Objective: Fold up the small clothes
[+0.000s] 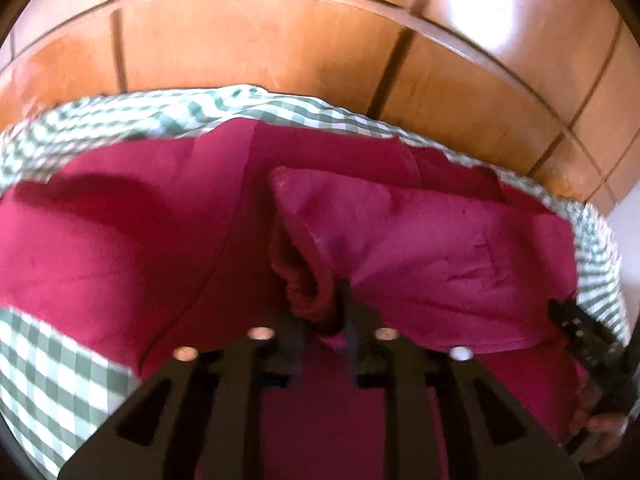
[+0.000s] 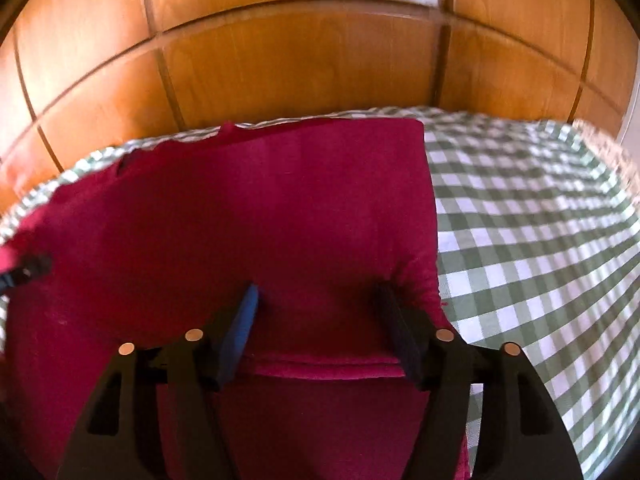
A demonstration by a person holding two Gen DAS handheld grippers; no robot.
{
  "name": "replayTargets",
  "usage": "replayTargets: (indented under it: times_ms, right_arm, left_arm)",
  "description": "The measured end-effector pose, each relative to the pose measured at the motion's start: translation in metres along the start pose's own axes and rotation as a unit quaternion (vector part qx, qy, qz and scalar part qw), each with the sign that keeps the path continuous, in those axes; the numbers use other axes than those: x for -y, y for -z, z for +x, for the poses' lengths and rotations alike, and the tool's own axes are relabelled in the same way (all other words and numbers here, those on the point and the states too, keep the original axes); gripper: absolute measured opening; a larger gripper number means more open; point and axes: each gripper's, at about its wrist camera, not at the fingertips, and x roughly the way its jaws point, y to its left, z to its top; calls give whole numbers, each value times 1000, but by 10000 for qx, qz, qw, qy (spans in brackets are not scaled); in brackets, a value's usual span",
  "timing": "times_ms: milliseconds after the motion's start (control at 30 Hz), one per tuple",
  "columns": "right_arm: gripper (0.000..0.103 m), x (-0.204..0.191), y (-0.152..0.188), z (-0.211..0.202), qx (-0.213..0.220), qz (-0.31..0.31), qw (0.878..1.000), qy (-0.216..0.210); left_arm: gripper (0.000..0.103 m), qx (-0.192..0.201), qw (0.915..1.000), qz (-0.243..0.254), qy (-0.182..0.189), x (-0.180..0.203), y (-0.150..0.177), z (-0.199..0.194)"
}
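Both grippers pointed steeply down over one crimson garment lying on the green-checked cloth. The right gripper stood wide — nothing pinched. The left gripper was narrowly parted at the garment's cuff — grip unclear.

1. The small garment is dark pink all over, with no pattern.
2. The cloth under it has green and white squares, like a checkerboard.
3. The wooden panels behind are shiny orange-brown, with thin dark lines between them.
4. The right gripper is black, and one of its fingers looks blue.
5. The left gripper is black too.
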Motion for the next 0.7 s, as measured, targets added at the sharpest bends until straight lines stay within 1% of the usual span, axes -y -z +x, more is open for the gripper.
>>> replayTargets:
  times_ms: [33, 67, 133, 233, 333, 367, 433, 467, 533, 567, 633, 700]
  right_arm:
    - [66, -1, 0, 0, -8, -23, 10000, 32]
    - [67, -2, 0, 1, -6, -39, 10000, 51]
    - [68, -3, 1, 2, 3, -56, 10000, 65]
    - [70, -5, 1, 3, 24, -66, 10000, 57]
    - [71, -4, 0, 3, 38, -109, 9999, 100]
    - [71, -5, 0, 3, 48, -118, 9999, 115]
    - [71, -5, 0, 4, 57, -125, 9998, 108]
    - [71, -5, 1, 3, 66, -123, 9998, 106]
    - [71, -5, 1, 3, 69, -127, 9998, 114]
    - [71, -5, 1, 3, 75, -134, 9998, 124]
    - [73, -5, 1, 2, 88, -148, 9997, 161]
    - [73, -6, 1, 1, 94, -170, 9996, 208]
  left_arm:
    - [43, 46, 9999, -154, 61, -6, 2, -5]
    - [48, 139, 9992, -353, 106, -15, 6, -14]
    - [48, 251, 9977, -619, 94, -31, 14, -29]
    - [48, 513, 9924, -1119, 79, -69, 29, -57]
    - [49, 632, 9849, -1613, -4, -113, 44, -82]
    - [49, 679, 9802, -1858, 36, -133, 50, -90]
    - [47, 685, 9691, -2365, 141, -170, 59, -101]
    - [47, 731, 9586, -2750, 117, -195, 67, -107]
    - [44, 831, 9422, -3247, -4, -231, 78, -118]
    - [43, 910, 9312, -3528, -72, -252, 83, -124]
    - [40, 1013, 9158, -3885, -61, -279, 89, -132]
    - [39, 1157, 8957, -4294, -43, -308, 93, -141]
